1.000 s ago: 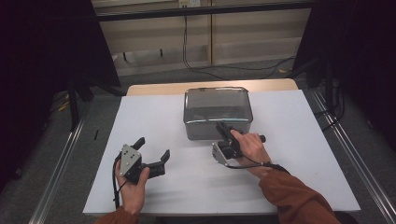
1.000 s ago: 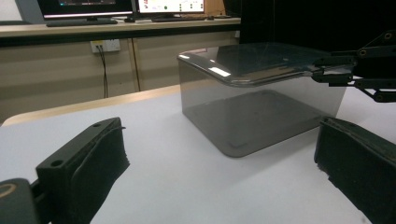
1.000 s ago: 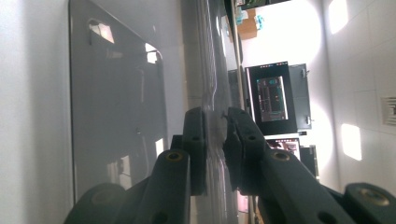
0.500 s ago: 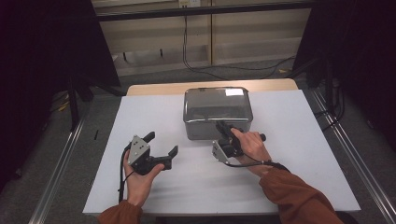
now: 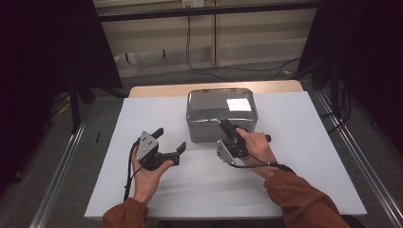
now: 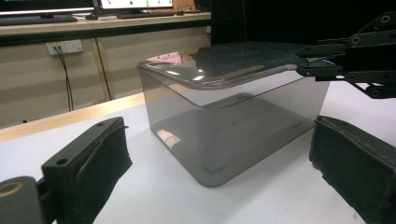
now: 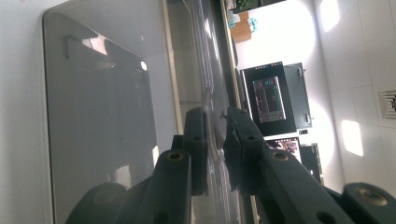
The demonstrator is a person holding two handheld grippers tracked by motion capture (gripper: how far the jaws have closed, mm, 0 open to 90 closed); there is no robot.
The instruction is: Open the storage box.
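Observation:
A smoky grey see-through box (image 5: 221, 124) with a matching lid (image 5: 218, 105) stands at the back middle of the white table (image 5: 304, 156). My right gripper (image 5: 224, 126) is turned on its side at the box's front rim, shut on the lid's edge. In the right gripper view its jaws (image 7: 215, 140) pinch the thin lid edge (image 7: 208, 79), with the box wall (image 7: 98, 116) to the left. My left gripper (image 5: 171, 138) is held open to the left of the box, nothing in it. In the left gripper view the box (image 6: 224, 135) lies ahead between the wide-apart pads (image 6: 93, 168), and the right gripper (image 6: 322, 65) grips the lid (image 6: 233, 60).
White tabletop lies bare around the box and in front of both hands. Metal rails (image 5: 62, 180) run along both sides of the table. Cables (image 5: 204, 66) hang by a wooden wall behind, and dark panels stand at back left and right.
My left gripper has moved right and a little forward, toward the box's left front corner, still open. The right gripper has stayed at the lid's edge.

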